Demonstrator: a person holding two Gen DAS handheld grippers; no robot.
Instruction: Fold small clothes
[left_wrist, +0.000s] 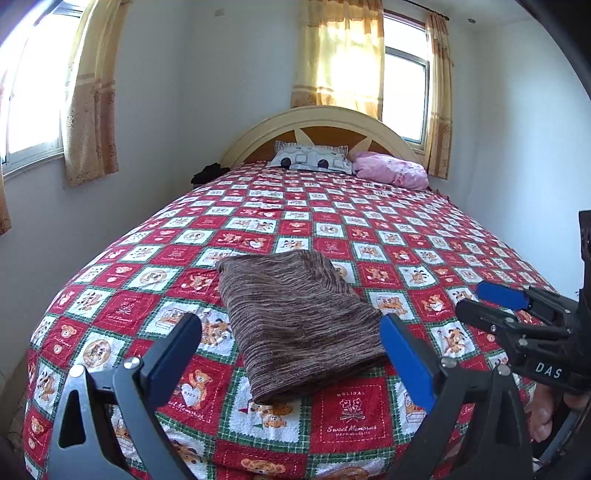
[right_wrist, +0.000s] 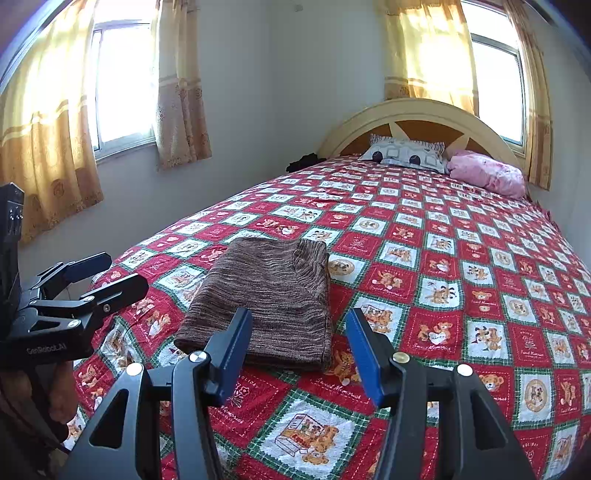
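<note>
Pale walls and two bright windows with yellow-tan curtains (left_wrist: 88, 110) frame a bed whose red, white and green patchwork bedspread (left_wrist: 369, 236) fills most of both views. An arched cream headboard (left_wrist: 321, 118) stands at the far end, with a grey-and-white patterned pillow (left_wrist: 312, 157) and a pink pillow (left_wrist: 391, 168) side by side before it, and a dark bundle (left_wrist: 210, 172) at the far left edge of the mattress.

On the near part of the bedspread lies the brown knitted garment (left_wrist: 295, 317), folded into a thick, roughly rectangular pad and lying flat, touched by neither tool.

Both grippers hang above the near end of the bed, tilted downward toward the cloth and well clear of it. The left gripper (left_wrist: 291, 358) has its blue-padded fingers spread wide, with nothing between them; the garment shows through the gap from above. The right gripper (right_wrist: 299, 350) is likewise parted, about half-wide, and empty, its near fold of cloth visible past the pads. Each tool appears at the edge of the other's view, side by side, with part of a hand (left_wrist: 543, 413) gripping the right tool's handle low at the picture's right edge.
</note>
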